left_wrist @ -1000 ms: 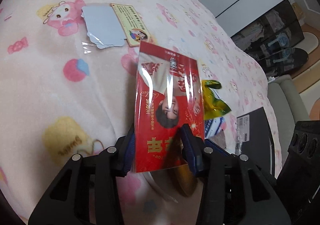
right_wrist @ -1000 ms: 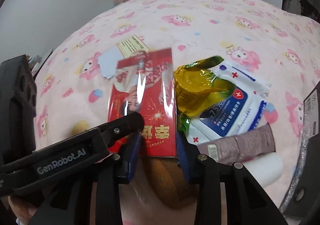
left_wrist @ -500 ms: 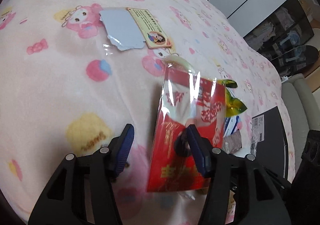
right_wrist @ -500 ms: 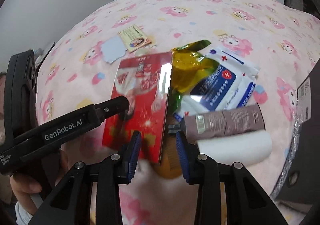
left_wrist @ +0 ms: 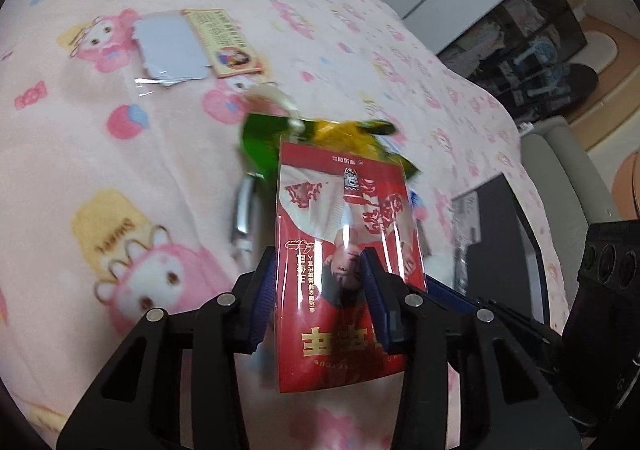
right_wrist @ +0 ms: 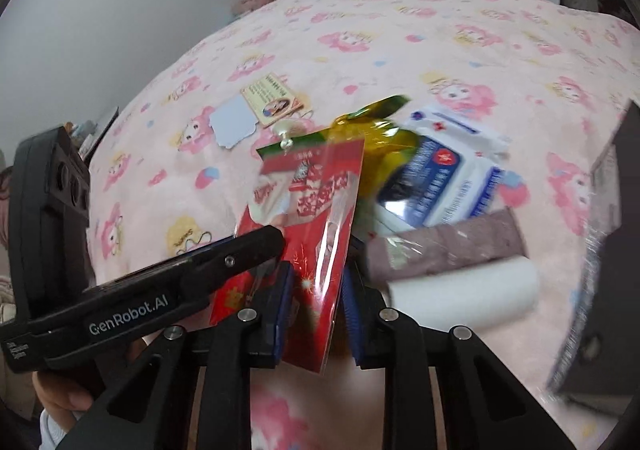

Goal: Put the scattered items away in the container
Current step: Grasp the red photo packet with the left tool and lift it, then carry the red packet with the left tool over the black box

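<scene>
So the red card (left_wrist: pixel 344 270) in its glossy clear sleeve is up off the bed, pinched in the left claw (left_wrist: pixel 320 292) near its lower half. It looks super light and thin, bendy, and that plastic looks slick, so a grip on the flat faces, well in from the edge, seems safest.

The right claw (right_wrist: pixel 314 304) sits around its bottom edge too, fingers narrow, but I can't tell if it's actually clamping.

Right behind it are a yellow wrapper (right_wrist: pixel 380 134), a wipes pack (right_wrist: pixel 440 174) and a brown tube (right_wrist: pixel 448 250), so it's crowded there. The pink blanket (left_wrist: pixel 120 154) is open to the left; a dark box (left_wrist: pixel 496 242) sits at right.
</scene>
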A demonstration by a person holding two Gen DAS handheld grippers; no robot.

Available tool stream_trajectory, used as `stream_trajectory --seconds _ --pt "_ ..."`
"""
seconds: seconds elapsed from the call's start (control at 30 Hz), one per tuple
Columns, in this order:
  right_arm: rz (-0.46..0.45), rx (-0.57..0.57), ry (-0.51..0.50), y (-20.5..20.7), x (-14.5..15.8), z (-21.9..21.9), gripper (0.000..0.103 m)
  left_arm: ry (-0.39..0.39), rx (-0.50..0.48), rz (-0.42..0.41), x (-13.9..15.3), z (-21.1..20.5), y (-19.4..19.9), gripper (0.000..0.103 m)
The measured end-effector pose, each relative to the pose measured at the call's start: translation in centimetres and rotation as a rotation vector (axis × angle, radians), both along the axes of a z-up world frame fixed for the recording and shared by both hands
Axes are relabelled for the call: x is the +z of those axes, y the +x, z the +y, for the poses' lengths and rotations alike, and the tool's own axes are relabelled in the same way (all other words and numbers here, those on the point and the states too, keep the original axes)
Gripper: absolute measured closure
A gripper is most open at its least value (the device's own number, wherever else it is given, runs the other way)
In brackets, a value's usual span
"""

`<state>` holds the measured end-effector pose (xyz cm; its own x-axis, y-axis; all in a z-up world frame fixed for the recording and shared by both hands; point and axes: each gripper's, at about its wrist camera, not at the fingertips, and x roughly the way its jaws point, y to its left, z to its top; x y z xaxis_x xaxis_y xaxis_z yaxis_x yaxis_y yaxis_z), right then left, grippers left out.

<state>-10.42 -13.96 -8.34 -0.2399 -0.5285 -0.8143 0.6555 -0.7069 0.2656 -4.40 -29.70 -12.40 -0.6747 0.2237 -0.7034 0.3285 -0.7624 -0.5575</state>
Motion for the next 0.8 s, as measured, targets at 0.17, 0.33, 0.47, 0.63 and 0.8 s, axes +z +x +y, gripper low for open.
stream_trajectory --seconds 0.17,0.33,0.47,0.63,0.8 --pt "0.034 -0.031 -0.007 1.5 2.5 3.8 0.082 -0.020 -0.065 0.041 2.9 3.7 1.2 0.062" --pt "0.073 -0.073 -0.035 2.7 5.5 8.0 0.082 -0.045 -0.126 0.087 6.3 7.6 1.9 0.062" --pt "0.106 -0.120 -0.062 3.1 7.5 11.2 0.082 -0.064 -0.182 0.118 8.8 10.5 1.2 0.062" --pt "0.115 -0.197 -0.099 2.6 8.5 15.9 0.082 -0.087 -0.266 0.148 10.9 14.8 -0.3 0.062" --pt "0.125 -0.274 -0.135 2.2 9.5 20.6 0.081 -0.078 -0.343 0.136 11.3 18.9 -2.5 0.060"
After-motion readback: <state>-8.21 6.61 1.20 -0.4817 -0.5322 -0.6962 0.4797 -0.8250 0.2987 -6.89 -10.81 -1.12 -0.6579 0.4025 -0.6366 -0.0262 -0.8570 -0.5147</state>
